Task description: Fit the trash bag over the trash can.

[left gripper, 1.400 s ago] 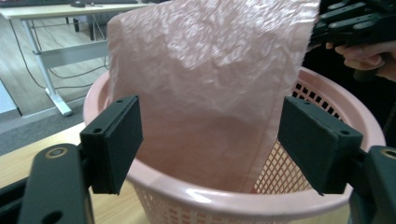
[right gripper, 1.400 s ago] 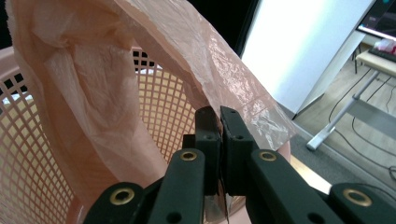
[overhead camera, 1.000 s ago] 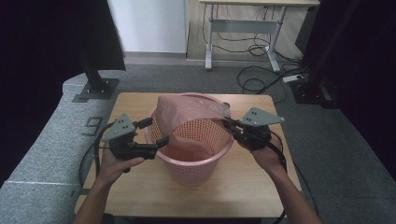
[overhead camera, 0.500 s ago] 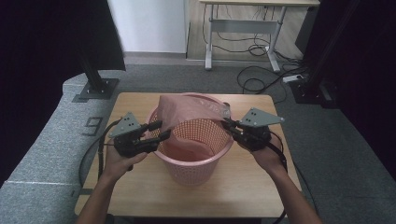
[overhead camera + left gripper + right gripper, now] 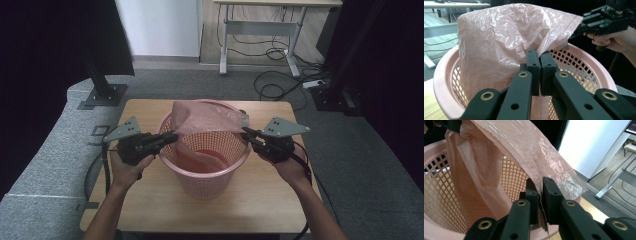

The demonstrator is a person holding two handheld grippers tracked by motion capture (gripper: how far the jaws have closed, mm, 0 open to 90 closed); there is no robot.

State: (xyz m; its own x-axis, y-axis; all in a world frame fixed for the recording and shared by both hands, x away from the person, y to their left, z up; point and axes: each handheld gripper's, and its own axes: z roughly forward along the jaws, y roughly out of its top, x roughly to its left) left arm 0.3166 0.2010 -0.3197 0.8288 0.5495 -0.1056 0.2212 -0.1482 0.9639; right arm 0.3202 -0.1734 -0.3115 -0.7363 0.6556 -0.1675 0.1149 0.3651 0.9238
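Observation:
A pink mesh basket (image 5: 210, 185) stands in the middle of the wooden table (image 5: 150, 205), and a thin pink plastic bag (image 5: 210, 117) rises out of it. At the basket's left rim my left gripper (image 5: 172, 136) is shut on the bag's edge; in the left gripper view the film (image 5: 499, 37) is pinched between its tips (image 5: 539, 53). My right gripper (image 5: 246, 131) holds the bag's opposite edge at the right rim. Its jaws have just been opening slightly, and the film (image 5: 524, 147) still runs between its tips (image 5: 540, 182). The bag is stretched between the two grippers.
The table's edges lie close around the basket, with grey padding (image 5: 45, 165) at its left. A black stand base (image 5: 102, 95) sits at the back left. A white desk frame (image 5: 260, 30) and floor cables (image 5: 280, 80) are behind.
My left gripper has moved right to the bag's edge at the left rim, and its wide-open jaws have closed on the film. The right hand has stayed in place.

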